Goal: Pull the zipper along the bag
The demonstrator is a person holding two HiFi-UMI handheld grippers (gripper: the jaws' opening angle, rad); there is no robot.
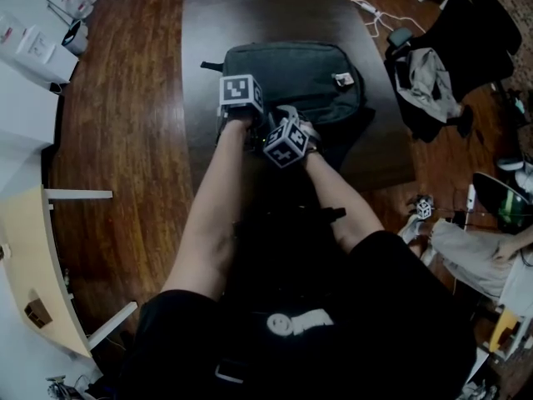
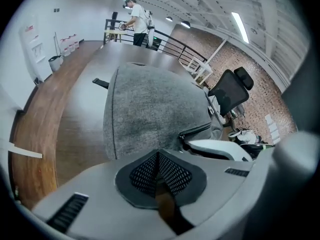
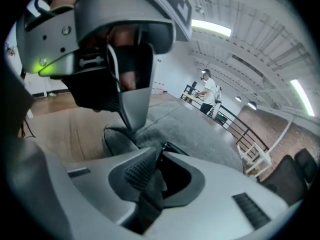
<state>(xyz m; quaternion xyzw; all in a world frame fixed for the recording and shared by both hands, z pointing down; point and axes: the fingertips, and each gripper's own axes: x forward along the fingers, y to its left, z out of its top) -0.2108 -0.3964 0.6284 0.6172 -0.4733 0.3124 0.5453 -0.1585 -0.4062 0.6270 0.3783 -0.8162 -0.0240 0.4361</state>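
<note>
Ribbed right gripper [image 3: 159, 158] clamps dark fabric strip [image 3: 150, 198].

Dark table [image 1: 275, 11] on reddish wood floor [image 1: 125, 157], black office chair [image 1: 479, 32], brick wall [image 2: 255, 96], ceiling strip lights [image 2: 240, 26].

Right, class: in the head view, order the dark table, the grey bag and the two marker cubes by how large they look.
1. dark table
2. grey bag
3. left marker cube and right marker cube: too alike to rank, and both sit nearer the camera.
</note>
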